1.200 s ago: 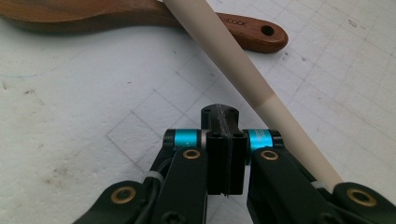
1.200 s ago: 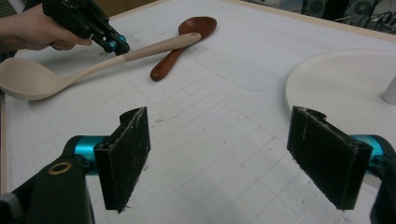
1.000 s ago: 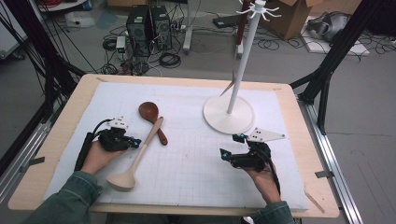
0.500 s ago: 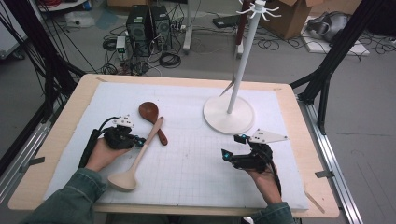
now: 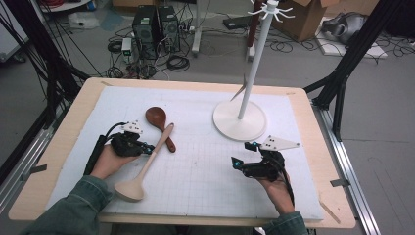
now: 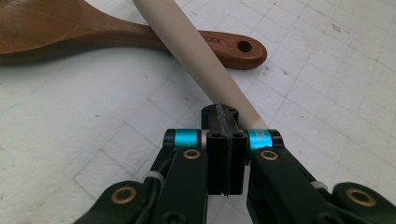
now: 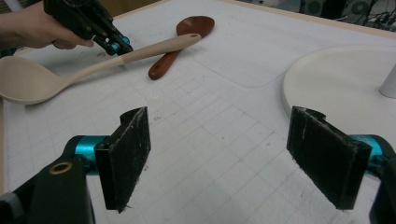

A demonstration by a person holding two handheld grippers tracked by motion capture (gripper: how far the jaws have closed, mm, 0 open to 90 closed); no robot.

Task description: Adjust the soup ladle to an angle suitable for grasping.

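Observation:
A pale wooden spoon (image 5: 147, 164) lies slantwise on the white gridded mat (image 5: 205, 171), its handle (image 6: 196, 56) crossing over the handle of a dark brown spoon (image 5: 159, 122). My left gripper (image 5: 148, 148) is shut, its jaws pressed together, and their tips (image 6: 219, 114) sit against the side of the pale handle with nothing between them. The right gripper view shows that same contact from afar at the left gripper (image 7: 119, 46). My right gripper (image 5: 241, 153) rests low at the mat's right, jaws wide open and empty (image 7: 233, 158).
A white stand with a round base (image 5: 240, 120) and a tall pole (image 5: 254, 63) rises at the back right of the mat, just beyond my right gripper. The wooden table edge (image 5: 313, 122) frames the mat. Cables and boxes lie on the floor behind.
My left gripper has edged slightly right, closer against the pale spoon's handle. The spoons and my right gripper look unmoved.

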